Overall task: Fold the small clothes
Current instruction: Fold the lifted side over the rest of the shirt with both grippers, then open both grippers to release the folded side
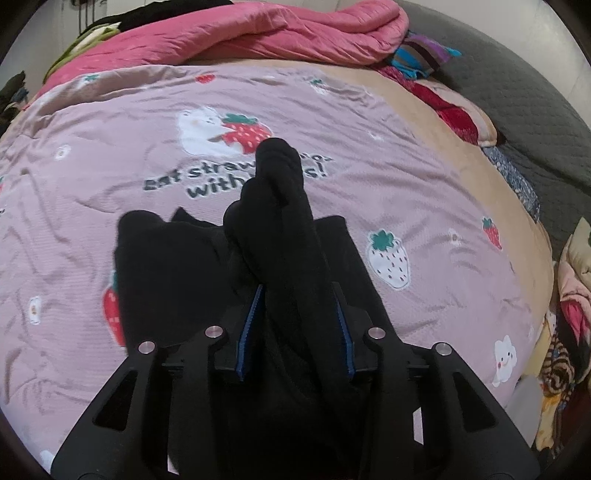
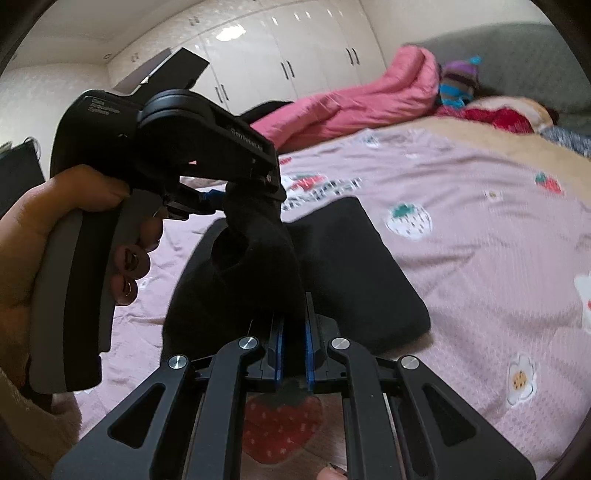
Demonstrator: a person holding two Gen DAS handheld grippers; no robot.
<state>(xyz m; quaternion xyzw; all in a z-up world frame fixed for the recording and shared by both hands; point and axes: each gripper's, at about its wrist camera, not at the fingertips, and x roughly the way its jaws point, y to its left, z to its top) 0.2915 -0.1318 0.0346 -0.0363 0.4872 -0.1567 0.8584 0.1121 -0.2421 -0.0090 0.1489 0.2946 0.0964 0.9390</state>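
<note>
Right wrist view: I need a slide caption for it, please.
Both grippers, right and left, pinch one black sock above folded black clothes on a strawberry-print bedsheet.

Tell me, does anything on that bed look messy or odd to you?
Nothing is spilled or broken. The black sock hangs bunched between the left gripper and the right gripper, both shut on it, above a flat black garment. The pink quilt lies crumpled at the far edge, with loose clothes beside it.

Black sock (image 1: 284, 221) (strawberry-print pink bedspread (image 1: 424, 192))
</note>
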